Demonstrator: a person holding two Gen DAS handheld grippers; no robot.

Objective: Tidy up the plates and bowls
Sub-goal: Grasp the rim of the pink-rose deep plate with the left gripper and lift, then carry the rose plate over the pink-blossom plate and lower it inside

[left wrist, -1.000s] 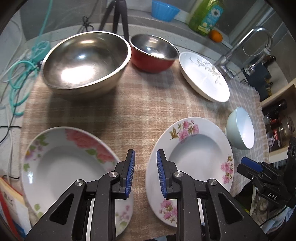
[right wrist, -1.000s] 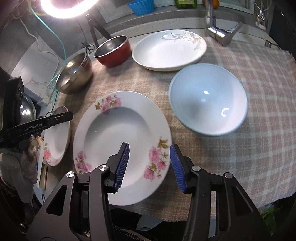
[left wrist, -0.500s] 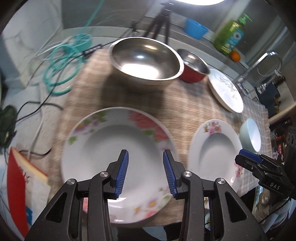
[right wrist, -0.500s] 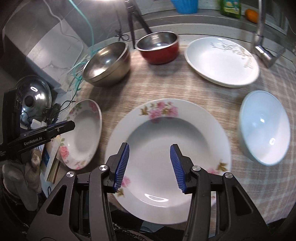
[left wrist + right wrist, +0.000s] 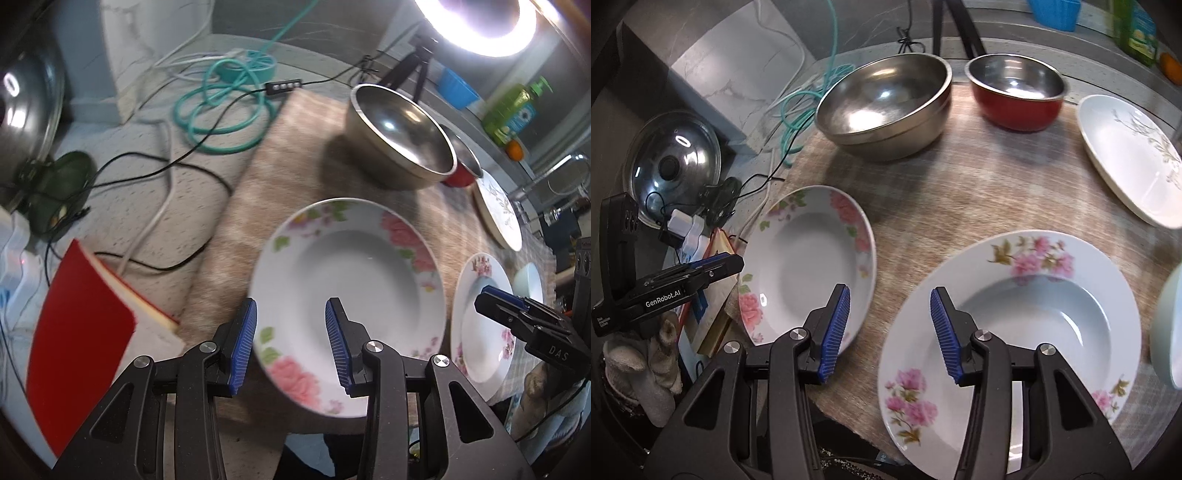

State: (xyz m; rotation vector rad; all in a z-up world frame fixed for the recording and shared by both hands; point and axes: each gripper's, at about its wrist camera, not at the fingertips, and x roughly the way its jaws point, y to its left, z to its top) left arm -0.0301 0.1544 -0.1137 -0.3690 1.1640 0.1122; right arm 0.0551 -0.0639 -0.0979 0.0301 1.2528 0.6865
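Note:
Two deep floral plates lie side by side on the checked cloth (image 5: 979,184). The big-rose plate (image 5: 351,280) (image 5: 809,266) is on the left and the small-rose plate (image 5: 484,325) (image 5: 1015,325) on the right. My left gripper (image 5: 290,332) hangs open over the near left rim of the big-rose plate, holding nothing. My right gripper (image 5: 890,328) is open above the gap between the two plates. Behind them stand a large steel bowl (image 5: 886,99) and a red bowl (image 5: 1015,92). A white sprig plate (image 5: 1126,155) and a pale blue bowl (image 5: 1167,325) are at the right.
Left of the cloth lie a red book (image 5: 81,325), a coiled teal hose (image 5: 225,107), black cables and a glass pot lid (image 5: 672,166). A tripod leg, a blue tub, a green soap bottle (image 5: 513,110) and a faucet (image 5: 554,173) line the back.
Both grippers have slid left across the table. The left one went from between the floral plates to the left plate's near rim and its jaws widened. The right one left the blue bowl's side.

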